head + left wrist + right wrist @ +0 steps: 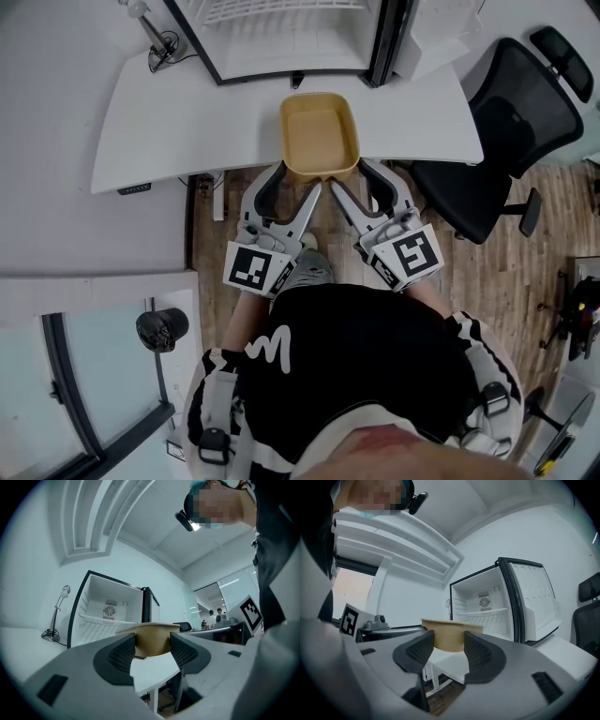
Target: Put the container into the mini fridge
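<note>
The container is a tan, empty, rectangular tub with rounded corners, lying over the front edge of the white table. My left gripper clasps its near-left corner and my right gripper its near-right corner. In the left gripper view the tub fills the gap between the pads. The right gripper view shows the same, with the tub pressed between both pads. Just behind it the mini fridge stands open, its white inside and wire shelf in sight.
The fridge door hangs open to the right. A black office chair stands right of the table. A small stand with a cable sits at the table's back left. Wooden floor lies below me, and people stand far off.
</note>
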Demonstrator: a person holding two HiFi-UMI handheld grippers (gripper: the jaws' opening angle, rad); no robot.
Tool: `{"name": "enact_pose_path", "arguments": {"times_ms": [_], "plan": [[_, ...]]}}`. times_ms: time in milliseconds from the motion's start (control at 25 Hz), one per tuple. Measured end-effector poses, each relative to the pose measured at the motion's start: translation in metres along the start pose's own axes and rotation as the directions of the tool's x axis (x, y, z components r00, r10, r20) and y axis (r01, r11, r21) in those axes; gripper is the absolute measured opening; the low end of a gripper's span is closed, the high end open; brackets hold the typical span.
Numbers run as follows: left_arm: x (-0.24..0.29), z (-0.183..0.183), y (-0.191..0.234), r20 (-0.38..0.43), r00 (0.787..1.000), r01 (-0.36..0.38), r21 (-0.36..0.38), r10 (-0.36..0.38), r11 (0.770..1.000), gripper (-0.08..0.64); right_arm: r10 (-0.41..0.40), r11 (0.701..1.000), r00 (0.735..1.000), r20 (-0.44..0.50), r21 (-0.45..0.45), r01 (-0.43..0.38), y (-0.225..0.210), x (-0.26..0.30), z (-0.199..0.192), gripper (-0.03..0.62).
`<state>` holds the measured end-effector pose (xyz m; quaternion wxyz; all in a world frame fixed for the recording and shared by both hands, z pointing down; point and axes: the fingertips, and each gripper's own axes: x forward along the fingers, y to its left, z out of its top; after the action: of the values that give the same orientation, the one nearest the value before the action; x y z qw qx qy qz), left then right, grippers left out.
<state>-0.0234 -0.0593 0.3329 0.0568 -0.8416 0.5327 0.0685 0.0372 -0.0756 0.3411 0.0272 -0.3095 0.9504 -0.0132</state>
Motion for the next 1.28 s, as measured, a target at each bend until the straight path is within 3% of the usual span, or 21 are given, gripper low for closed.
{"name": "enact_pose_path", "arguments": {"times_ms": [960,1280], "plan": [[0.065,0.006,0.092,0.002,0.998,0.055,-0.006,-0.055,0.998,0.238,-0.056,0.998,0.998,-0.028,0.005,0.056,-0.042,0.099,0.013,0.209],[0.081,0.015,0.111,0.021,0.997,0.071,-0.002,-0.071,0.997,0.238,-0.064,0.998,0.998,0.011,-0.029,0.064,-0.051,0.121,0.027,0.209]]}}
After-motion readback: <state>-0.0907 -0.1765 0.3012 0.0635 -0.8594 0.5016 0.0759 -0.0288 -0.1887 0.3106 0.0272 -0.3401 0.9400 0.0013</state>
